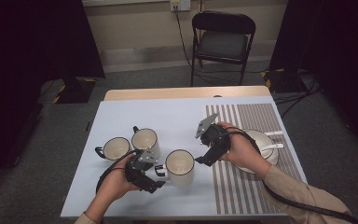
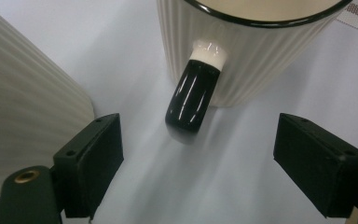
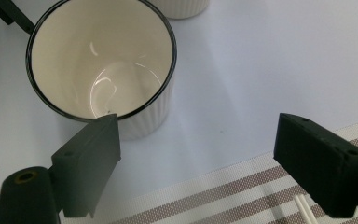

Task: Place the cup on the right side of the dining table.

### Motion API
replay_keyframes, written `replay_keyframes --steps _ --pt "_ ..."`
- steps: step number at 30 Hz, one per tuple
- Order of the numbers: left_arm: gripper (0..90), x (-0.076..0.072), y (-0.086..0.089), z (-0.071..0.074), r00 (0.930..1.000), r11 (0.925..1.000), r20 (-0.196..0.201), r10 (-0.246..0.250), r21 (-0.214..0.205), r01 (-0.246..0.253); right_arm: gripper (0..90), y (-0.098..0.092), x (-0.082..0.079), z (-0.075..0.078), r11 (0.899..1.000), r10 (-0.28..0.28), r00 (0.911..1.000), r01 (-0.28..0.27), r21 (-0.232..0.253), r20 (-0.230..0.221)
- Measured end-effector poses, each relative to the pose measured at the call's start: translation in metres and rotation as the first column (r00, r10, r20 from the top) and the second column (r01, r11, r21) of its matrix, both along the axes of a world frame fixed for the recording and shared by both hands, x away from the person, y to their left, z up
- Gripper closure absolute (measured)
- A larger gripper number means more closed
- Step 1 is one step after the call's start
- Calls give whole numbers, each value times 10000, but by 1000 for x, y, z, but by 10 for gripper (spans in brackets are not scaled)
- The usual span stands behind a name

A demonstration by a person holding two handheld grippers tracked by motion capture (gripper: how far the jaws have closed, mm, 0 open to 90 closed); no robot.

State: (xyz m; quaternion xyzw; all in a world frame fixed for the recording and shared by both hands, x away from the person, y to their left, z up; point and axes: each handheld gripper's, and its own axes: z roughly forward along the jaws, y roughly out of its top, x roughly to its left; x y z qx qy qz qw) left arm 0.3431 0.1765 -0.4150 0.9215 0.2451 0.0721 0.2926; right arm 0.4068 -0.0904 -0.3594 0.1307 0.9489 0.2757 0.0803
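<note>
Both claws wide: mug handle (image 2: 193,95) just ahead of left claw (image 2: 198,163).

Black folding chair (image 1: 223,42) against beige wall (image 1: 135,23); grey floor (image 1: 51,140); dark curtains (image 1: 32,37).

Three mugs stand on the surface (image 1: 121,112): the left mug (image 1: 115,148) farthest left, the rear mug (image 1: 145,140) just beside it on its right, the front mug (image 1: 180,167) nearer the person and right of both. The front mug's handle (image 2: 193,95) points left, between the open fingers (image 2: 95,161) of the left gripper (image 1: 154,183). The placemat (image 1: 251,116) lies on the surface's right part; the bowl (image 1: 261,140) sits on it. The right gripper (image 1: 204,161) hangs between front mug and bowl.
</note>
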Motion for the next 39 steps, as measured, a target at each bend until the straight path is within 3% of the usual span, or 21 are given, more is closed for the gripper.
replay_keyframes --steps 10,20,27,37,39 --pt "152 1 -3 -1 9998 10000 174 -89 47 88 139 11 -1 7 10000 88 9999 -88 -14 -108" --pt "178 2 -7 0 9994 10000 335 -46 -18 46 173 22 -2 5 9995 271 9992 -267 160 -288" --pt "295 3 -8 -1 9996 10000 279 -63 -4 63 264 26 2 1 9991 154 9978 -129 394 -646" --pt "466 4 -10 0 9980 9999 637 0 132 -8 418 30 6 -7 9995 -228 9951 246 178 -965" --pt "525 4 -10 0 9981 9999 621 -17 143 8 454 33 4 -8 9995 -297 9963 302 46 -805"
